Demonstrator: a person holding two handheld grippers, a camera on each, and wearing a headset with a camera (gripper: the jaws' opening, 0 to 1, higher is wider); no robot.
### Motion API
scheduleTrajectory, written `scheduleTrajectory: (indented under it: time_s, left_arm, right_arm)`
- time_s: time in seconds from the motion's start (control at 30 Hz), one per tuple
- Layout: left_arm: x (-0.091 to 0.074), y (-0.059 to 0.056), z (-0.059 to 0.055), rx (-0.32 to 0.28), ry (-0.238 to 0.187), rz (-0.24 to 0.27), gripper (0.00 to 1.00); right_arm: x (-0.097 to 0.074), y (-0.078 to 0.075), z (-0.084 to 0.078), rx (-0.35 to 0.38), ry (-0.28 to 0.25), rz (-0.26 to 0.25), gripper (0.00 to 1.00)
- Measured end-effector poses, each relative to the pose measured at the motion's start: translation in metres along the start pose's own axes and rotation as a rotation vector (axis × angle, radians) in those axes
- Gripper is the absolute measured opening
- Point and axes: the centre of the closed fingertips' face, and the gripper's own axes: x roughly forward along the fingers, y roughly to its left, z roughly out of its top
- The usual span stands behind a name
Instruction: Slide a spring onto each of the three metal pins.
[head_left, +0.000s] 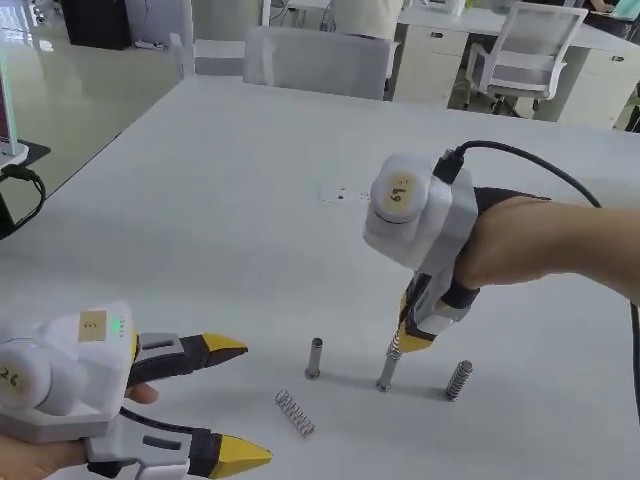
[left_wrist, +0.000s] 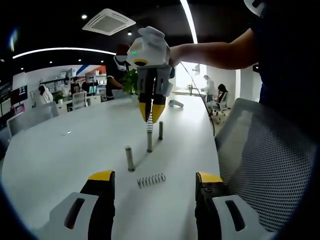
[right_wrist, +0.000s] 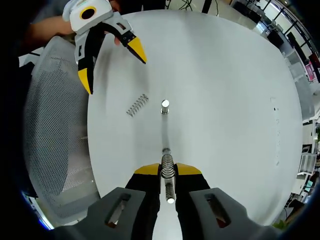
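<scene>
One spring sits pinched in right gripper jaws over a pin; left gripper gapes empty.

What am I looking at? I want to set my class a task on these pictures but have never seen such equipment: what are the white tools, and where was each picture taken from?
No robot: a person holds a hand-held gripper in each hand, a white tool with two yellow-tipped jaws. One picture comes from a camera on the person's head; the two round ones from cameras on the tools. On the white table stand a bare pin, a middle pin and a spring-covered pin. The right hand-held gripper pinches a spring over the middle pin. A loose spring lies near the bare pin, and the left hand-held gripper is open.
</scene>
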Motion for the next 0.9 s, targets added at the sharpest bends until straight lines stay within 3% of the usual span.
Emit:
scheduleTrajectory:
  time_s: [0.4,0.9]
  left_arm:
    - [0.001,0.0,0.002,0.004,-0.002,-0.003,0.61]
    - [0.0,0.002,0.002,0.005,-0.002,-0.004,0.6]
  right_arm:
    - [0.022,0.003,-0.003,0.023,0.01,0.015,0.08]
    - [0.039,-0.002,-0.005,0.031,0.029,-0.004,0.08]
